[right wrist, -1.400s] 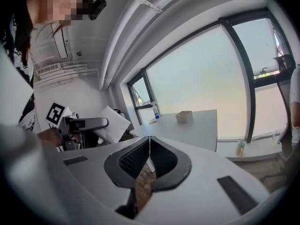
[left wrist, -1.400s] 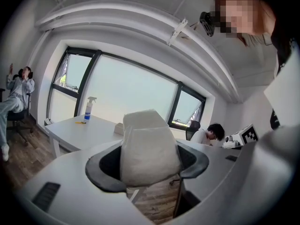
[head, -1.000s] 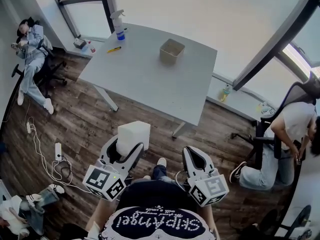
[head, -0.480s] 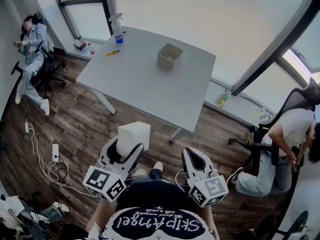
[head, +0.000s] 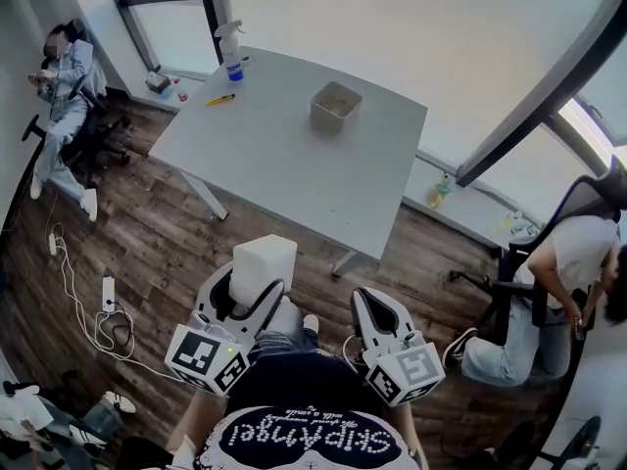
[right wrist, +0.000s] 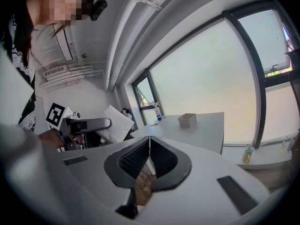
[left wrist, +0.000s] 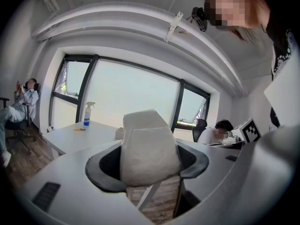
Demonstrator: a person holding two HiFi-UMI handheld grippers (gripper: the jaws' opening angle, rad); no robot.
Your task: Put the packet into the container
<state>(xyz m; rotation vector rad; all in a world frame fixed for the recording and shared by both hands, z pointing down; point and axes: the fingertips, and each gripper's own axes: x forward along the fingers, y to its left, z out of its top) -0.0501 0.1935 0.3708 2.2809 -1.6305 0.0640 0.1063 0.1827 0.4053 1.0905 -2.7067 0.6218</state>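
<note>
A white packet (head: 264, 266) is held in my left gripper (head: 251, 289), which is shut on its lower part; the left gripper view shows the packet (left wrist: 149, 146) standing upright between the two dark jaws. My right gripper (head: 377, 306) hangs beside it, shut, its jaw tips meeting with nothing between them (right wrist: 149, 139). The container (head: 336, 106), a small beige open-topped box, stands on the grey table (head: 294, 164) well ahead of both grippers. It also shows small in the right gripper view as the container (right wrist: 187, 120). Both grippers are over the wooden floor, short of the table.
A spray bottle (head: 230, 51) and a yellow pen (head: 221, 99) lie at the table's far left corner. A seated person (head: 61, 96) is at the far left, another person (head: 554, 282) on a chair at the right. Cables (head: 103, 311) trail on the floor.
Both grippers and the held packet keep their pose. The view has shifted a little, and the table and container sit slightly nearer and to the right.
</note>
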